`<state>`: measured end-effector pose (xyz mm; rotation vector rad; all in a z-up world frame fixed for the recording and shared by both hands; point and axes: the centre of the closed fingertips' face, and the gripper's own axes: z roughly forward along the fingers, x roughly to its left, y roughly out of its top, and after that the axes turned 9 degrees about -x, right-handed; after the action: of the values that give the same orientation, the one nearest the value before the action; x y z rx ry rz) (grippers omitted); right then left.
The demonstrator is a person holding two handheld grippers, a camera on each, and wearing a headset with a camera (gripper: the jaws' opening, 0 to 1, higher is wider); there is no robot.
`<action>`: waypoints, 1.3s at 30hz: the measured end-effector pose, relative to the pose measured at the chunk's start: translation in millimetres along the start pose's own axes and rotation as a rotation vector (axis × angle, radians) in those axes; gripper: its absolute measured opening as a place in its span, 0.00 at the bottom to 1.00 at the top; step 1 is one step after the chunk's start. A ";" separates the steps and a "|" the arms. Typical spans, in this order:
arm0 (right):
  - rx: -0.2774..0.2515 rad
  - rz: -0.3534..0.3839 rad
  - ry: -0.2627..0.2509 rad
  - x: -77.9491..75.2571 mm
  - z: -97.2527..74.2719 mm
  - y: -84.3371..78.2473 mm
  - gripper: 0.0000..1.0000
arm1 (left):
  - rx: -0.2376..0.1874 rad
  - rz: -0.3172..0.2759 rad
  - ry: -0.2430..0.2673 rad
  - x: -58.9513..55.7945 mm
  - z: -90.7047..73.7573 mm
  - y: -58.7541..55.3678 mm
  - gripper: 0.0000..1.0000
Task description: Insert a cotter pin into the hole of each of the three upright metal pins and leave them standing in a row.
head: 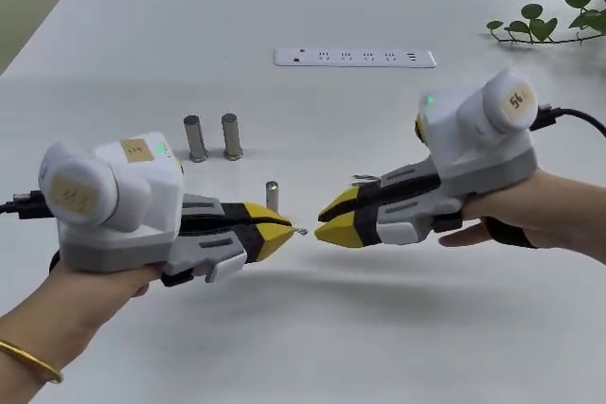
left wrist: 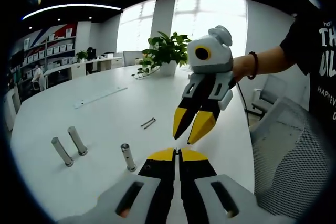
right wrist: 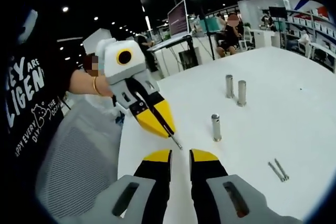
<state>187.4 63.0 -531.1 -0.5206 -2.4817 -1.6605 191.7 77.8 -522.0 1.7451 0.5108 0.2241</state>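
1. Left tool (head: 289, 228) is clenched on a cotter pin (right wrist: 177, 143). We see the thin end poking out past the yellow jaw tips in the right gripper view.
2. Right tool (head: 325, 223) is released, with its jaws slightly parted and nothing between them.
3. Both tools are held above the counter (head: 379, 338), tips facing each other, close but apart.
4. Near metal pin (head: 272, 195) stands upright on the counter just behind the left tool's tips.
5. Two far metal pins (head: 195, 137) stand upright side by side, further back and to the left.
6. We cannot tell whether any hole is filled; too small.
7. Two spare cotter pins (left wrist: 148, 123) lie flat together on the counter, apart from the metal pins.
8. Power strip (head: 355, 58) lies at the far side, and a plant (head: 559, 7) is at the far right.
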 end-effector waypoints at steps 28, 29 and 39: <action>0.004 -0.009 0.095 22.4 2.9 0.1 0.00 | -0.083 -0.060 -0.107 -21.0 -0.9 10.1 0.00; 0.007 -0.014 0.094 22.3 2.8 -0.1 0.00 | -0.083 -0.059 -0.107 -20.8 -0.9 9.9 0.00; 0.061 -0.113 0.092 20.8 0.9 -3.1 0.00 | -0.084 -0.064 -0.116 -21.2 0.7 7.9 0.00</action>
<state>167.0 67.3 -528.4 -0.2951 -2.5290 -1.6014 174.9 66.2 -512.0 1.6465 0.4657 0.0972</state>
